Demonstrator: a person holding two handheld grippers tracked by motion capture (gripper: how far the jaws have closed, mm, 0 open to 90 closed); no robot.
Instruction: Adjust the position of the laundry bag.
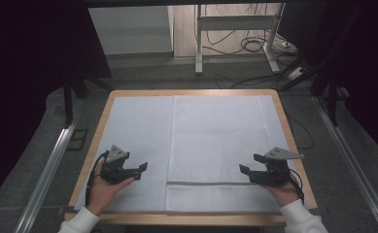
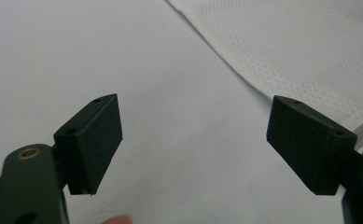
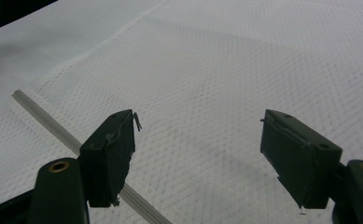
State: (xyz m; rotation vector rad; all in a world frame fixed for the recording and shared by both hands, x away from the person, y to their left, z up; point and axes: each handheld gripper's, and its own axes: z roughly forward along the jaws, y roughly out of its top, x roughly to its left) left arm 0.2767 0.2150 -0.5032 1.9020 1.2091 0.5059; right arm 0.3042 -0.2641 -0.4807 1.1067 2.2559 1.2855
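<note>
A white mesh cloth (image 1: 215, 141) lies flat on the right half of a pale mat (image 1: 138, 131), with a grey band (image 1: 211, 183) across its near end. My left gripper (image 1: 142, 171) rests on the bare mat left of the cloth, open and empty; its jaws frame plain mat, with the cloth edge (image 2: 244, 74) to their right. My right gripper (image 1: 250, 164) is at the cloth's right side, open and empty, just above the grey band (image 3: 53, 126). The mesh cloth (image 3: 226, 79) spreads beneath its jaws.
The mat covers a wooden table (image 1: 286, 126) with a raised rim. Beyond the far edge stand a metal frame (image 1: 235, 29) and loose cables (image 1: 254, 46) on the floor. Metal rails (image 1: 50, 165) run along both sides of the table.
</note>
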